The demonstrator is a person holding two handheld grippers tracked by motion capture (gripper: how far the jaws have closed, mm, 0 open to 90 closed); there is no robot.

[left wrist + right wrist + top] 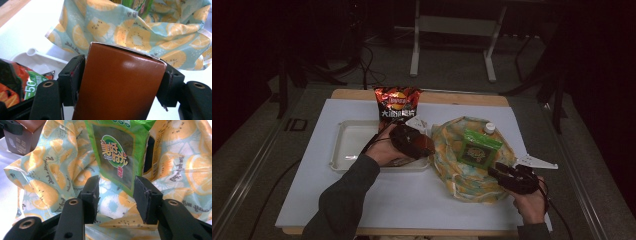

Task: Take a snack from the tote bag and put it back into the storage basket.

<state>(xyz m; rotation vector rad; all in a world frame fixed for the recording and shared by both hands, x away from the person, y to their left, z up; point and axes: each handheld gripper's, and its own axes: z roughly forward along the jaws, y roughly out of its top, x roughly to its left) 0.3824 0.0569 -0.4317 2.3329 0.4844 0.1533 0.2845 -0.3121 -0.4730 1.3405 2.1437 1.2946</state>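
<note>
One brown carton point(120, 82), one patterned bag point(462, 165), one white tray point(343, 145), one chip packet point(397, 104). Your left gripper point(424, 148) clamps the carton over the tray's right edge, beside the bag. Your right gripper point(116, 200), near the tabletop's front right corner, points level into the bag, jaws apart.

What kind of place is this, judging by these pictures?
Probably a lab or workshop set up for recording, not a home: a white-topped table on grey floor, cables trailing behind it, metal stand legs beyond, and the surroundings dark.

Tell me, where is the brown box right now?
The brown box sits between the left gripper's jaws in the left gripper view, just in front of the orange-print cloth bag, with the white tray to its left.
</note>
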